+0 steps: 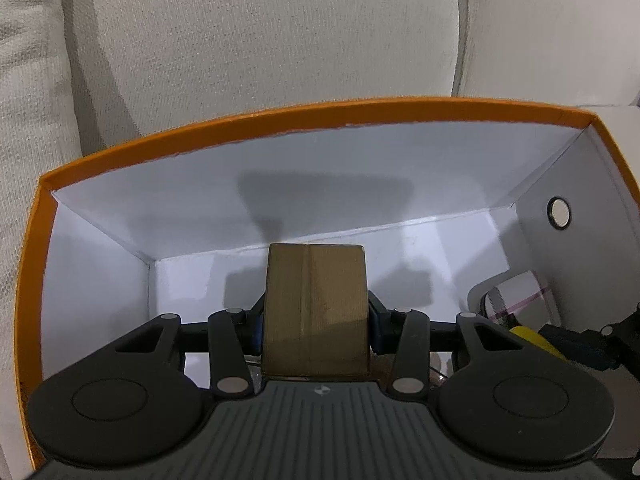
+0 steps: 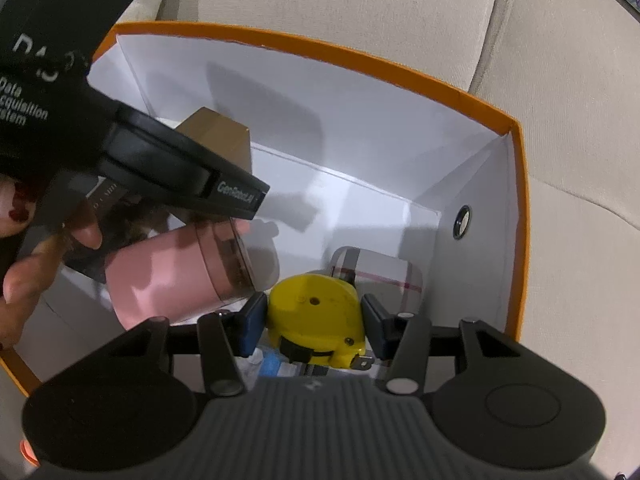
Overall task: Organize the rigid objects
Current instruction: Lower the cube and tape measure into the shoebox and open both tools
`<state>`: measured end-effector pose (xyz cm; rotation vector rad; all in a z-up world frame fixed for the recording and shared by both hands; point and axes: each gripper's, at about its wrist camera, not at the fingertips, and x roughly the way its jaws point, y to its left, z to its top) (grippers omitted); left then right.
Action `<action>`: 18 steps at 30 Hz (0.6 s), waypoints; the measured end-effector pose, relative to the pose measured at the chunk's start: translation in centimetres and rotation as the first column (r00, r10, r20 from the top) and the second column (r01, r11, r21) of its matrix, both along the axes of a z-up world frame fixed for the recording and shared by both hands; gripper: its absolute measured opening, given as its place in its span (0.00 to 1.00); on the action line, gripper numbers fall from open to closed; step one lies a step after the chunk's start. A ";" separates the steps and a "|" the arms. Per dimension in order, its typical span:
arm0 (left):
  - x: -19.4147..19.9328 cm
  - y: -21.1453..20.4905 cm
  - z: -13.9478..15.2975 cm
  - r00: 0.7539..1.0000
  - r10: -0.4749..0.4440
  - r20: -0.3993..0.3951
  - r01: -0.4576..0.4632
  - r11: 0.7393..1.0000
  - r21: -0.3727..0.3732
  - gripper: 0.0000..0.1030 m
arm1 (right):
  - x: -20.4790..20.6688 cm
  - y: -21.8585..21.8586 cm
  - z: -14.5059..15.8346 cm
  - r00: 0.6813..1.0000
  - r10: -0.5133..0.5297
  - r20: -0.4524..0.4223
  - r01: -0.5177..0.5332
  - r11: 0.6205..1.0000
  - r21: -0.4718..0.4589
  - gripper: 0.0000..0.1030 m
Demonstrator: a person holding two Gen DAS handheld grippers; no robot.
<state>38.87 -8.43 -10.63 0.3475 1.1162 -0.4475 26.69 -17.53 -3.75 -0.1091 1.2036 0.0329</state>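
My left gripper (image 1: 316,320) is shut on a small brown cardboard box (image 1: 316,312) and holds it inside an orange shoebox (image 1: 280,116) with a white interior. The brown box also shows in the right wrist view (image 2: 224,136), behind the left gripper's body. My right gripper (image 2: 314,320) is inside the same orange box (image 2: 516,220), its blue pads against both sides of a yellow tape measure (image 2: 316,316). A pink cylindrical container (image 2: 176,276) lies on its side to the left of it.
A white case with a plaid pattern (image 2: 380,272) lies at the box's right end, also showing in the left wrist view (image 1: 516,292). The box sits on a beige sofa (image 1: 240,40). A metal eyelet (image 2: 462,222) is in the end wall.
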 end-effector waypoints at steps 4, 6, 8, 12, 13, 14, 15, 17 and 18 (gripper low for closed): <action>0.1 -0.1 -0.4 1.000 0.000 -0.015 0.001 1.000 0.016 0.50 | 0.1 0.3 -0.3 1.000 0.000 -0.023 0.000 1.000 -0.023 0.51; 0.2 -0.2 -0.4 1.000 -0.005 -0.019 0.006 1.000 0.019 0.50 | 0.2 0.4 -0.2 1.000 -0.003 -0.030 0.002 0.999 -0.032 0.51; 0.2 -0.2 -0.5 1.000 -0.007 -0.021 0.007 1.000 0.020 0.50 | 0.3 0.3 -0.5 0.999 -0.005 -0.039 0.003 0.999 -0.038 0.51; 0.2 -0.1 -0.6 1.000 -0.008 -0.028 0.009 1.000 0.028 0.50 | 0.4 0.4 -1.1 0.997 -0.013 -0.077 0.009 0.999 -0.050 0.51; 0.2 -0.1 -0.7 1.000 -0.009 -0.025 0.009 1.000 0.028 0.50 | 0.4 0.4 -1.3 0.996 -0.013 -0.085 0.008 0.999 -0.054 0.51; 0.1 -0.1 -0.7 1.000 -0.009 -0.023 0.010 1.000 0.027 0.50 | 0.4 0.4 -1.4 0.996 -0.011 -0.085 0.006 0.998 -0.057 0.51; 0.1 -0.1 -0.7 1.000 -0.009 -0.022 0.010 1.000 0.027 0.50 | 0.5 0.3 -1.4 0.996 -0.013 -0.084 0.008 0.998 -0.055 0.51; 0.2 -0.1 -0.8 1.000 -0.008 -0.025 0.008 1.000 0.026 0.50 | 0.6 0.2 -1.5 0.996 -0.016 -0.086 0.011 0.999 -0.053 0.51; 0.3 0.1 -0.6 1.000 -0.006 -0.026 0.007 1.000 0.024 0.50 | 0.6 0.3 -1.6 0.996 -0.013 -0.090 0.008 0.998 -0.057 0.51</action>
